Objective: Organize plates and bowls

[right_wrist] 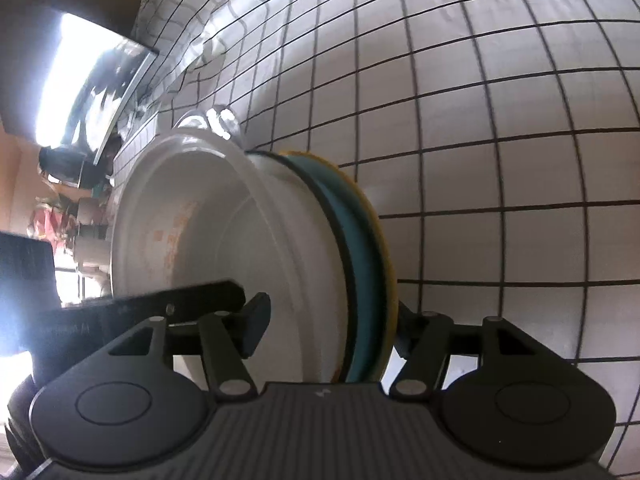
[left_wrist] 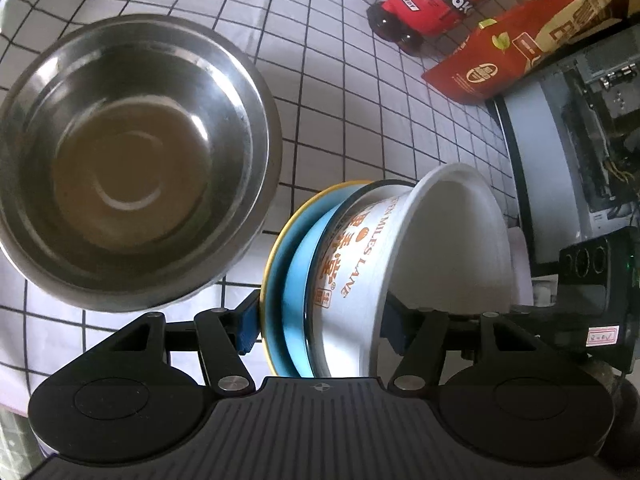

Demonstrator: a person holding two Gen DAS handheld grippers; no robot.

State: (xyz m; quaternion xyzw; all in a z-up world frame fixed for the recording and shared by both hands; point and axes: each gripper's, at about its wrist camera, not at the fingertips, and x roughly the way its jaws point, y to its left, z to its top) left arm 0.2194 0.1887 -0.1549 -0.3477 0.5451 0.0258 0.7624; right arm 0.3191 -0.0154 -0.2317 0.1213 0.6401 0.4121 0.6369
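1. Left wrist view. Left claw [left_wrist: 318,330]: pinching a nested stack across its thickness, one pad outside the yellow plate [left_wrist: 276,256], the other against the white printed bowl [left_wrist: 400,248]. Blue plate [left_wrist: 298,280] sandwiched between them. The stack is carried on edge, clear of the checked-cloth bench [left_wrist: 360,100], its axis running crosswise between the pads.
2. Same view. Steel bowl [left_wrist: 132,160]: upright and open on the bench, just beside the stack on the yellow-plate side, likely where the stack belongs. Nothing stands between. Red bottle [left_wrist: 424,8] and red packet [left_wrist: 512,48] lie toward the far edge, well apart.
3. Right wrist view. Right claw [right_wrist: 324,330]: clamped on the same stack from the opposite rim, one pad inside the white printed bowl [right_wrist: 224,240], the other behind the yellow plate [right_wrist: 384,240]. Both claws share the load; judged equally near.
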